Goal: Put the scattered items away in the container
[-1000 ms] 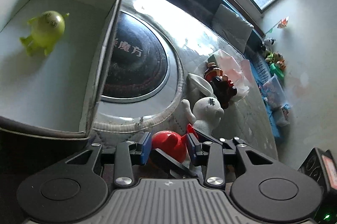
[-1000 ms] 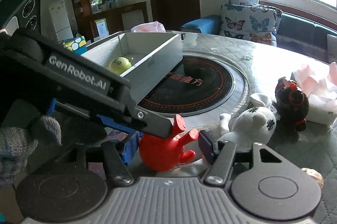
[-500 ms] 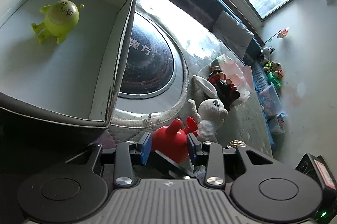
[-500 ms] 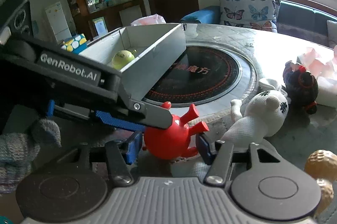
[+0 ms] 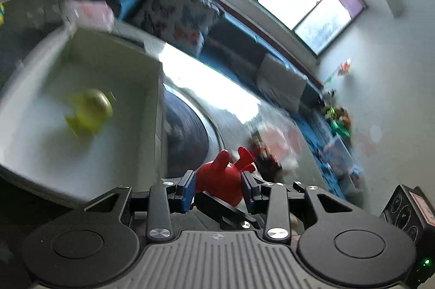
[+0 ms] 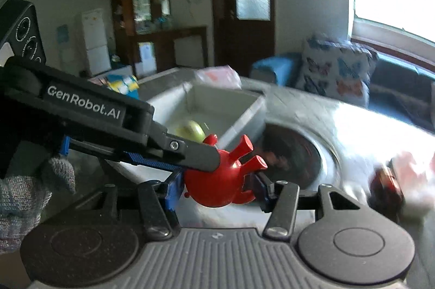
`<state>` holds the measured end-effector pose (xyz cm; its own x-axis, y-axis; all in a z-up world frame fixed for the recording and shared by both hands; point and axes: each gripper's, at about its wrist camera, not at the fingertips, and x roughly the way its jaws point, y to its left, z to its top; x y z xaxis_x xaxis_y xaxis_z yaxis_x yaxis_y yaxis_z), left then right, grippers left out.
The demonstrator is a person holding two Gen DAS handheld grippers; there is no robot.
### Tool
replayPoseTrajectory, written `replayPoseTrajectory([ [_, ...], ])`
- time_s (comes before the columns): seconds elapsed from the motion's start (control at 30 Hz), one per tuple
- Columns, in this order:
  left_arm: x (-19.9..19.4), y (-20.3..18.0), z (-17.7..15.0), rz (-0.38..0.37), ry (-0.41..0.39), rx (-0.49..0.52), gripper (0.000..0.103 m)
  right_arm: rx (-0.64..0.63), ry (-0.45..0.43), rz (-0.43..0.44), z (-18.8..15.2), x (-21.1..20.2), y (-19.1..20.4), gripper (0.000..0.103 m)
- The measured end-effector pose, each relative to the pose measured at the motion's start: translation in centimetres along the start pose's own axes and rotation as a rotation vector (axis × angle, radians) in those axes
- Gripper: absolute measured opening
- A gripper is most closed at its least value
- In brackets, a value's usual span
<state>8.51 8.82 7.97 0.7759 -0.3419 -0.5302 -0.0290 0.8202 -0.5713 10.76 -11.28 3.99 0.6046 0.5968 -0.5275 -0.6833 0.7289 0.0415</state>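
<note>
A red round toy (image 5: 220, 180) with stubby limbs hangs above the table, gripped from two sides. My left gripper (image 5: 217, 188) is shut on it, blue pads on both flanks. In the right wrist view the red toy (image 6: 214, 185) sits between the closing jaws of my right gripper (image 6: 216, 191), whose pads press its sides. The left gripper (image 6: 201, 161) reaches in from the left over the toy. Behind it stands the white box (image 6: 244, 120), also in the left wrist view (image 5: 160, 104), holding a yellow-green toy (image 5: 89, 112). Both views are motion-blurred.
A round black hotplate (image 6: 293, 153) is set in the table beside the box. A dark red doll (image 6: 386, 188) and pink tissue lie at the right. A gloved hand (image 6: 24, 194) holds the left gripper. A sofa with a butterfly cushion (image 6: 334, 71) runs behind.
Both grippers have risen with the red toy, lifting it off the table to the height of the box's rim. The right jaws narrowed onto the toy. The white plush toy has left both views.
</note>
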Motion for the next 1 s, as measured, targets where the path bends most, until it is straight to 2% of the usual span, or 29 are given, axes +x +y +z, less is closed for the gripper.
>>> replayPoseTrajectory([
  [0.17,-0.9,3.4,2.2,0.068,-0.035,-0.048,0.039,-0.047,0.003,0.071,3.1,4.1,2.4,0.054],
  [0.33,0.5,7.8,3.6,0.097,0.009,-0.141,0.039,-0.060,0.074,0.117,4.2,8.7,3.9,0.054],
  [0.43,1.5,9.4,4.0,0.116,0.038,-0.156,0.039,-0.073,0.128,0.127,4.1,11.0,4.3,0.054],
  [0.6,3.1,9.8,3.9,0.167,0.088,-0.119,0.039,-0.114,0.204,0.122,3.7,13.8,4.7,0.054],
  [0.77,4.1,9.8,3.8,0.187,0.107,-0.093,0.039,-0.167,0.266,0.087,3.8,15.8,4.9,0.054],
  [1.0,4.3,10.8,3.7,0.191,0.105,-0.128,0.039,-0.187,0.272,0.072,3.8,16.4,5.2,0.055],
])
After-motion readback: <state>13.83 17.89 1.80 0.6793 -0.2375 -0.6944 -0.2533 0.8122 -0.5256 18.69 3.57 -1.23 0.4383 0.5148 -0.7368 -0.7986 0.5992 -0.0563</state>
